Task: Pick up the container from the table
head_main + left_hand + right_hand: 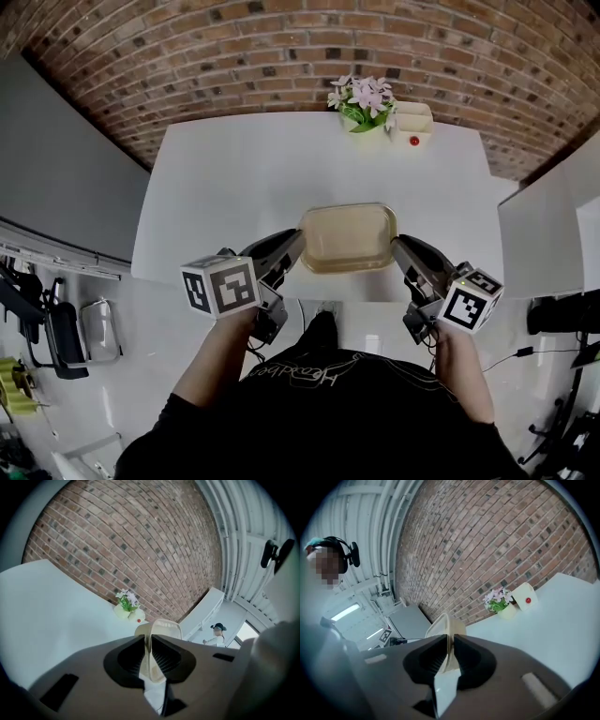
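A shallow beige rectangular container [348, 237] hangs above the near edge of the white table [234, 187], held level between both grippers. My left gripper [298, 244] is shut on its left rim; the left gripper view shows the thin beige rim [151, 656] pinched between the black pads [166, 654]. My right gripper [396, 246] is shut on the right rim, and in the right gripper view the rim [449, 644] stands edge-on between the pads [468, 660]. The container looks empty.
A pot of pink flowers [364, 101] and a small white box with a red button [413, 125] stand at the table's far edge against the brick wall. A white partition [544, 234] stands to the right. A person [216, 634] stands far off.
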Tool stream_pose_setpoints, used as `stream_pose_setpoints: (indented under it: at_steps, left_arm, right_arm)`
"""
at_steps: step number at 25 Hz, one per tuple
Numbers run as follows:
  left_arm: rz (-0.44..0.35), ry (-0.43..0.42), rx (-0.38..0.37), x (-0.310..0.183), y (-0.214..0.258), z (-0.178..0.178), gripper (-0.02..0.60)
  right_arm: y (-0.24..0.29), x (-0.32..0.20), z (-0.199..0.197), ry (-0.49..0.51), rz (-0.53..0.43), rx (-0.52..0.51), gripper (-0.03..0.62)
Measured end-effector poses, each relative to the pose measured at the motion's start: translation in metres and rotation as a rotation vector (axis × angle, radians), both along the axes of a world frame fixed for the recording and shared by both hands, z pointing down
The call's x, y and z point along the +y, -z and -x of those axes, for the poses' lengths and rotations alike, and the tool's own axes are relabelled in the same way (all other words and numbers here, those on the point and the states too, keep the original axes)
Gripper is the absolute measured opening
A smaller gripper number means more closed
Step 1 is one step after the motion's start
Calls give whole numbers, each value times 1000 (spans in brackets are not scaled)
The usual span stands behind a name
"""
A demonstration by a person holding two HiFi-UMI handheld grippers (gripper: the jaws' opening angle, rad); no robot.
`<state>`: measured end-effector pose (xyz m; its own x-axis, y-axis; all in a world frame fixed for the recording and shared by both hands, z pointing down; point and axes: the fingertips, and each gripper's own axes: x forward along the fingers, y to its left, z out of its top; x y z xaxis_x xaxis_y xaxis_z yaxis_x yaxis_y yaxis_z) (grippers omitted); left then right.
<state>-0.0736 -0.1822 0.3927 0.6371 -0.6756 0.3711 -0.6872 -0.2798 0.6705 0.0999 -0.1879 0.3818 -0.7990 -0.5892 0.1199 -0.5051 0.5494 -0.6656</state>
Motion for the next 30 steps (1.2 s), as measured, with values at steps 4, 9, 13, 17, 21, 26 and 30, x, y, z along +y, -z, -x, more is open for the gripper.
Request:
stream_pose_setpoints:
  at_steps: [4, 9, 13, 17, 21, 26, 30]
  left_arm:
    - [-71, -5, 9, 22, 31, -8, 51]
    - [-141, -26, 28, 54, 53, -22, 51]
    - [-180, -46, 33, 75, 67, -34, 51]
    - [-212, -62, 47, 90, 79, -43, 51]
    - [-250, -71, 39, 102, 89, -50, 51]
    - [-266, -78, 38, 112, 93, -57, 51]
    - [-270, -73, 31, 118, 94, -60, 51]
  right_arm:
    - [28, 25, -7, -9, -66, -17, 49]
    - [54, 61, -19, -19, -147, -22, 49]
    - [69, 86, -32, -29, -193, -15, 49]
    - [82, 105, -40, -45, -227, -8, 49]
    - [88, 119, -48, -59, -244, -11, 49]
    - [94, 130, -55, -70, -278, 0, 49]
    - [95, 135, -58, -73, -285, -7, 48]
